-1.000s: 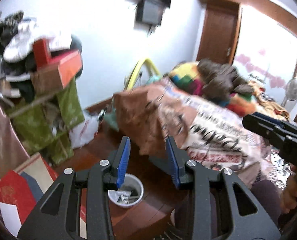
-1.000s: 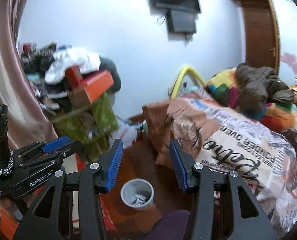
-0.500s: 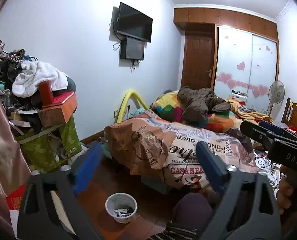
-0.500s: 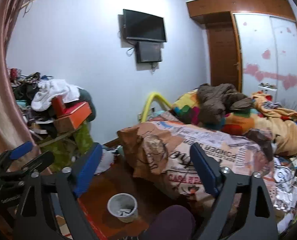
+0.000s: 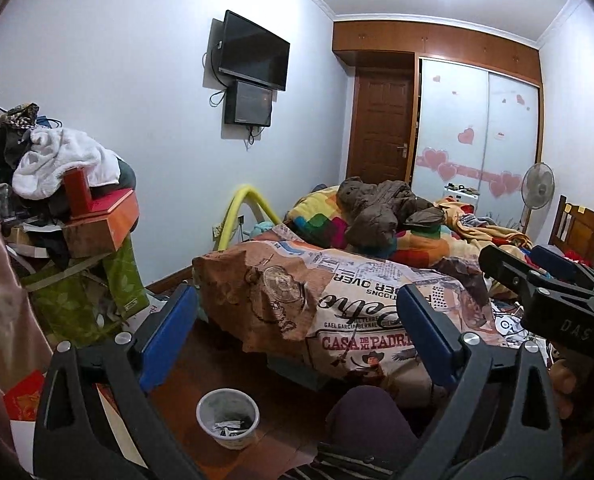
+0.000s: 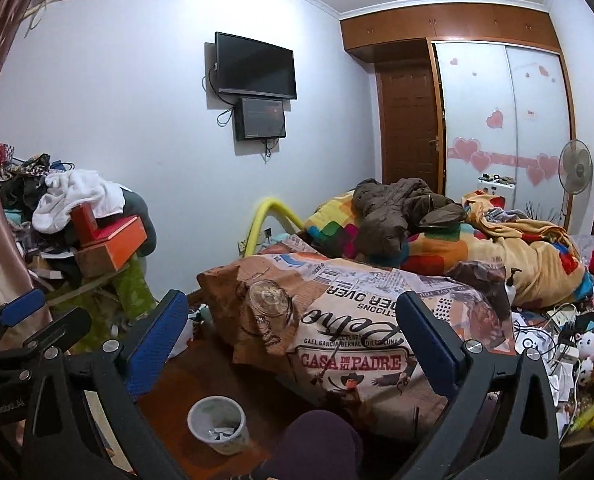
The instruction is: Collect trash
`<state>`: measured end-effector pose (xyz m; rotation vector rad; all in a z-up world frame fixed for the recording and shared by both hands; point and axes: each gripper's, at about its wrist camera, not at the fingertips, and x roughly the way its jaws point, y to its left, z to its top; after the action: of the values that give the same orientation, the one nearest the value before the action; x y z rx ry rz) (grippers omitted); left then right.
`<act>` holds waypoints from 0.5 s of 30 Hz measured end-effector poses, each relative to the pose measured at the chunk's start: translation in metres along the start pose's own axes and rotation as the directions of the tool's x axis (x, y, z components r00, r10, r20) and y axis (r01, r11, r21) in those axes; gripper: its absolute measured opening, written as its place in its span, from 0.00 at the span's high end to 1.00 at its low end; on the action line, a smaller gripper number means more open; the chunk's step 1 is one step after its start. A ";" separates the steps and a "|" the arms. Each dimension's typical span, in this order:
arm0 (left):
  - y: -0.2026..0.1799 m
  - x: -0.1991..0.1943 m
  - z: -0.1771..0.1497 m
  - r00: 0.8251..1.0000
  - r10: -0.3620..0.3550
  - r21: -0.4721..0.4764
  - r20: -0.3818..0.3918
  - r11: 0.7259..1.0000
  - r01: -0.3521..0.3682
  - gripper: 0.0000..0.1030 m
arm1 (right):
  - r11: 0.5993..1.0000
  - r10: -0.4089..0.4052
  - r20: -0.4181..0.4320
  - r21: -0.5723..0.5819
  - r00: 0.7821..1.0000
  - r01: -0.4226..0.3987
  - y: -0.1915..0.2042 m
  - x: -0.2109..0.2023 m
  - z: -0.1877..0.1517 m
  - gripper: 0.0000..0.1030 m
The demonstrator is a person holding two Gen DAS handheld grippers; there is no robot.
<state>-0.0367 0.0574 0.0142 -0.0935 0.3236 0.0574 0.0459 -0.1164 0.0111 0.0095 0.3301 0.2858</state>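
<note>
A small white bin point(image 5: 228, 420) point(image 6: 217, 424) with paper scraps in it stands on the wooden floor below both grippers. My left gripper point(image 5: 295, 296) is held above it, open, with nothing between its blue pads. My right gripper point(image 6: 291, 298) hangs beside it at the same height; its jaws are opening wide and hold nothing. Each gripper shows at the edge of the other's view: the right gripper point(image 5: 515, 254) at the right, the left gripper point(image 6: 53, 312) at the left. Both point toward the bed point(image 5: 357, 308).
The bed point(image 6: 349, 344) carries a printed blanket, a brown jacket point(image 6: 397, 208), cables, papers and soft toys point(image 6: 557, 340). A pile of boxes and clothes point(image 5: 69, 200) fills the left. A person's knee point(image 6: 317, 436) sits low in front. A fan point(image 6: 575, 168) stands far right.
Both grippers have opened from nearly shut to wide. Both have risen and tilted up, so the bin sits lower in view and the room's far end shows.
</note>
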 end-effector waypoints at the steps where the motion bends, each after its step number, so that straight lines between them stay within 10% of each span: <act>1: 0.000 0.000 0.000 1.000 -0.002 -0.001 0.000 1.000 0.002 0.03 | 1.000 0.000 0.000 -0.001 1.000 0.000 0.000 -0.001 -0.001 0.00; 15: -0.007 -0.002 -0.001 1.000 -0.015 0.000 -0.005 1.000 0.015 0.02 | 1.000 -0.010 0.022 -0.016 1.000 0.011 -0.003 -0.011 -0.001 0.00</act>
<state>-0.0388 0.0501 0.0141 -0.0957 0.3278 0.0424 0.0364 -0.1221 0.0140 -0.0050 0.3059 0.2777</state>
